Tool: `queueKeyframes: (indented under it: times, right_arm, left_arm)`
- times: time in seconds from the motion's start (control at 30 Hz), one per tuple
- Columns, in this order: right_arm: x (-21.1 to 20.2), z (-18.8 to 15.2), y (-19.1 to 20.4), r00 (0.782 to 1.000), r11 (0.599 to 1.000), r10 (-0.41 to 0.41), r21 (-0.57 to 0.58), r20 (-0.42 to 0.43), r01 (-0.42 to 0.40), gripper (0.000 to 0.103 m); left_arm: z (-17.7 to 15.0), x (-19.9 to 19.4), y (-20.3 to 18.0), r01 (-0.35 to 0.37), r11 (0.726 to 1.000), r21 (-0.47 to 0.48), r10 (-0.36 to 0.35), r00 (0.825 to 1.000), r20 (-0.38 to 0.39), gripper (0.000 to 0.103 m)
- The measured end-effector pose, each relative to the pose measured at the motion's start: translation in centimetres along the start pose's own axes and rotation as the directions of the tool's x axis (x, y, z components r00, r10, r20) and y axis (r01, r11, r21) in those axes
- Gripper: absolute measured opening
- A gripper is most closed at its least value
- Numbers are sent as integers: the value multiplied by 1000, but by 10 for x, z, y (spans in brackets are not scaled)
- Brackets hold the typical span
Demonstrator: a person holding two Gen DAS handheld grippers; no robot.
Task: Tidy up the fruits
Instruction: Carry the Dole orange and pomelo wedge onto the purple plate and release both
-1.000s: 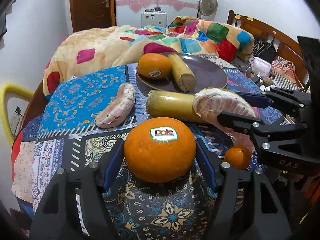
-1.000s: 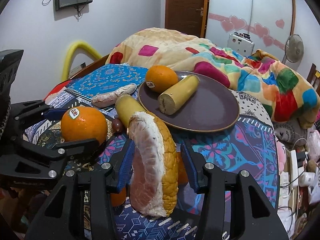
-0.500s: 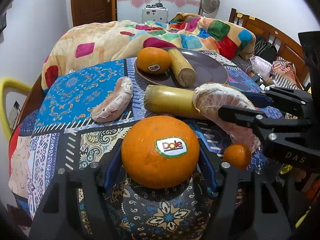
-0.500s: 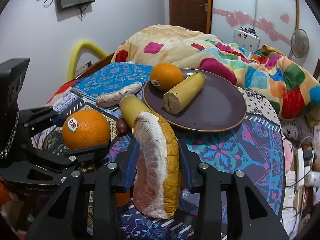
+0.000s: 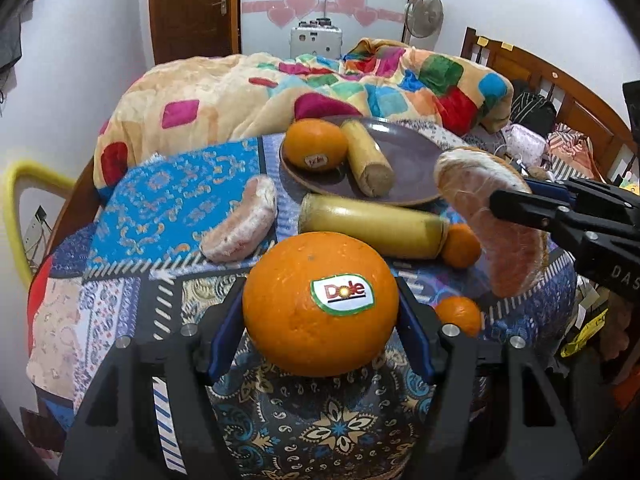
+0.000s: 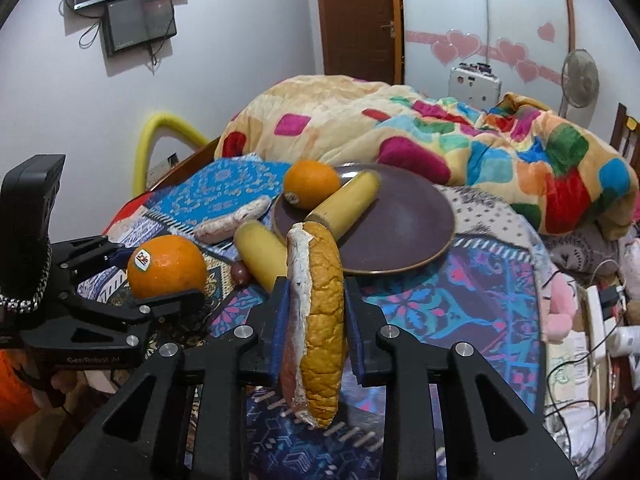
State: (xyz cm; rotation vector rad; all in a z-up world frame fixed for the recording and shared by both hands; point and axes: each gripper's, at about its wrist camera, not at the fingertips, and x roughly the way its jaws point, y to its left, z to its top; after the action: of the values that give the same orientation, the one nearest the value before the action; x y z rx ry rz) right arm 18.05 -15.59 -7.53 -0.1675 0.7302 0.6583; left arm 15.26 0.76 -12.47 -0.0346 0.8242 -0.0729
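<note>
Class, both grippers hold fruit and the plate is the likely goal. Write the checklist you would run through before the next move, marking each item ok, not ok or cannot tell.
1. Right gripper shut on the pomelo wedge: ok; its jaws have just been closing and the pads press both sides.
2. Wedge clear of the cloth: ok; it hangs lifted above it.
3. Left gripper holding the large orange: ok; the pads sit against both sides.
4. Large orange lifted off the cloth: cannot tell.
5. Free room on the plate: ok; the small orange and banana piece fill only its left part.
6. Wedge's path to the plate: ok; the plate lies just beyond it, with nothing between.
</note>
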Motion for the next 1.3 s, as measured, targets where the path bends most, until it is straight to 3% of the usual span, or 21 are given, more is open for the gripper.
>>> queueKeyframes:
  times: [0.33, 0.63, 0.93, 1.3]
  right_arm:
    - [-28, 17, -16, 995, 999, -49, 24, 83, 47, 24]
    - [-28, 35, -36, 990, 996, -83, 48, 115, 78, 24]
    - [-3, 50, -57, 990, 994, -97, 64, 101, 91, 24]
    - [61, 70, -68, 998, 997, -53, 62, 30, 52, 24]
  left_arm:
    - [33, -15, -7, -3, 1000, 16, 2, 998, 68, 69]
    - [61, -16, -8, 5, 1000, 23, -7, 993, 116, 69]
    - [87, 5, -10, 14, 999, 52, -20, 992, 125, 69]
    - [106, 40, -5, 18, 997, 72, -26, 994, 107, 69]
